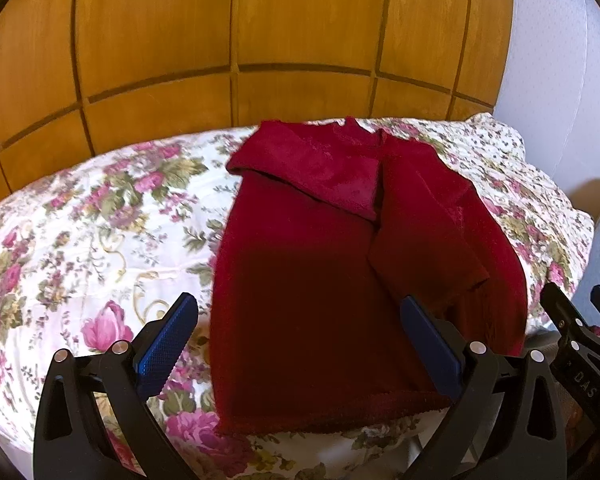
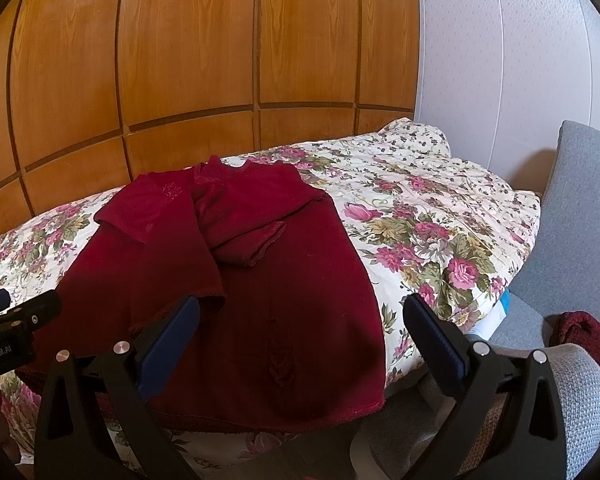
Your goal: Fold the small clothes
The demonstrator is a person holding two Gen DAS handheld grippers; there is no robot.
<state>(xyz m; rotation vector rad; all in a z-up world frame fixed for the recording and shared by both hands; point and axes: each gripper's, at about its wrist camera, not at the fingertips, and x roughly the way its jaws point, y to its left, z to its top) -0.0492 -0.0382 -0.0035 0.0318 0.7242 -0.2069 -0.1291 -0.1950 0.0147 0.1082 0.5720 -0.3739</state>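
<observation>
Dark red garment laid flat on floral bedspread, both sleeves folded inward across chest. Left gripper held wide open above garment's near hem, nothing gripped. Right gripper likewise spread open over hem's right corner, empty. Wooden panelled wall seen behind garment.

The near hem of the dark red garment is partly covered in the left wrist view by the left gripper's right finger, and its near right corner disappears behind that finger. In the right wrist view the garment's near left part is hidden behind the left gripper's black body, which the left edge cuts off, so its lettering reads only in part. A second dark red cloth on the grey chair is half hidden behind a grey cushion, its kind unclear.
</observation>
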